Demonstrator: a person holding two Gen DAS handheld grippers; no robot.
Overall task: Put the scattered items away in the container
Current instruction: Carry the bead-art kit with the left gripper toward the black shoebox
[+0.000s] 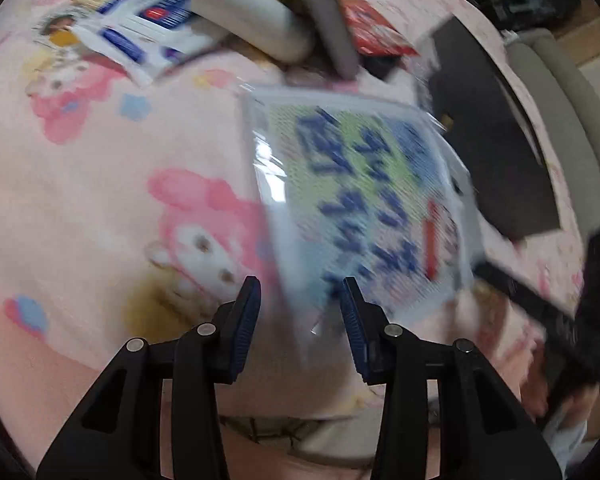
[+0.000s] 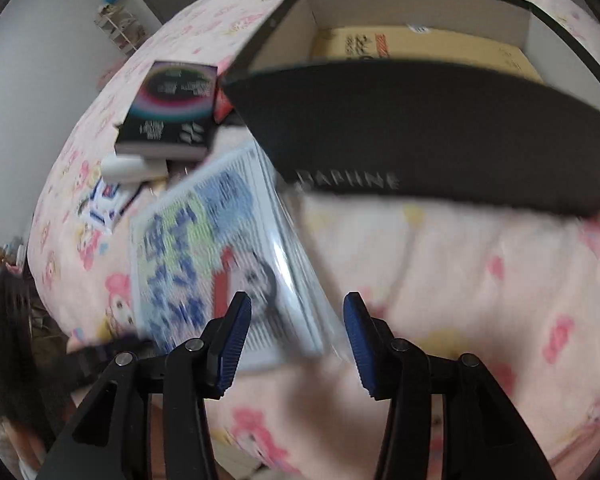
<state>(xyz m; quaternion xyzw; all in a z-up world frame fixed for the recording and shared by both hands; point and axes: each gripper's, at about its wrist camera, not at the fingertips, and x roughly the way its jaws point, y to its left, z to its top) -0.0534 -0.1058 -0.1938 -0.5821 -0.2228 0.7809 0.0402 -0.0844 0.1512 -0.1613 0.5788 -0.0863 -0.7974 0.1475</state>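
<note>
- Nearest the left wrist camera, the left gripper [image 1: 301,298] stands spread apart with nothing between its blue pads [image 1: 247,328]; it grips nothing.
- Just past its tips lies the plastic-wrapped packet [image 1: 364,204], printed with large blue characters on green and pale blue; its near clear edge reaches into the gap between the fingers, though blur hides whether anything touches it.
- Under it all spreads the pink cartoon blanket [image 1: 100,200].
- Nearest the right wrist camera, the right gripper [image 2: 296,316] is likewise released, its fingers wide and bare.
- That same packet [image 2: 204,248] sits ahead and to the left of this gripper, with its right edge and clear wrapper lying in front of the left finger; contact cannot be told.
- Beyond the packet in the left view, a white and blue sachet [image 1: 152,28] lies flat on the blanket, and a white oblong case [image 1: 256,16] rests beside it, partly over its right end.
- Right of the case, a dark book [image 1: 328,20] appears edge-on, with a red packet [image 1: 376,32] just beside it.
- From the right view the dark book [image 2: 170,116] rests on top of the white case [image 2: 128,168].
- Farthest off, the black box [image 2: 420,136] stands open on the blanket [image 2: 460,280], lettered on its near wall, with a tan cardboard item [image 2: 440,46] inside.
- This box [image 1: 496,132] sits to the right of the packet in the left view, close beside it.
</note>
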